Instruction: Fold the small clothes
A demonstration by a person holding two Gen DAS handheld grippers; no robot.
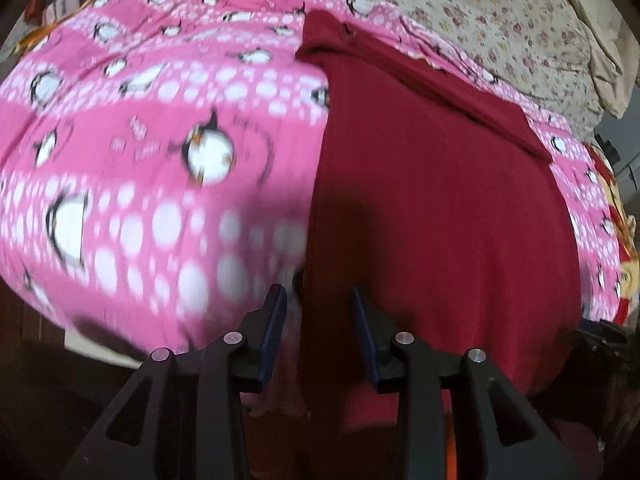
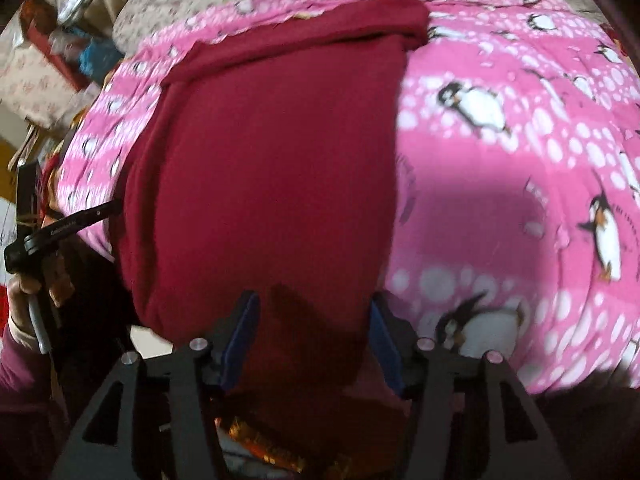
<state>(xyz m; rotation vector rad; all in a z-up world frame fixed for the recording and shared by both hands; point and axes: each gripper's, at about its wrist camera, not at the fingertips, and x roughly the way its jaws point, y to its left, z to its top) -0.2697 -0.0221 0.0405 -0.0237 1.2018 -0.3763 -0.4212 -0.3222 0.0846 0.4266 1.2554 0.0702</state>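
A dark red garment (image 1: 440, 208) lies spread on a pink penguin-print blanket (image 1: 152, 152), with a folded flap along its far edge. My left gripper (image 1: 318, 296) is open, its jaws astride the garment's near left edge. In the right wrist view the same red garment (image 2: 264, 168) fills the middle on the pink blanket (image 2: 520, 184). My right gripper (image 2: 314, 304) is open with its jaws over the garment's near edge, nothing clamped. The left gripper's tool (image 2: 60, 226) shows at the far left, held in a hand.
A floral sheet (image 1: 500, 20) covers the bed beyond the blanket. Clutter with a red box (image 2: 60, 52) sits at the back left in the right wrist view. A red and yellow cloth (image 1: 618, 236) lies at the blanket's right edge.
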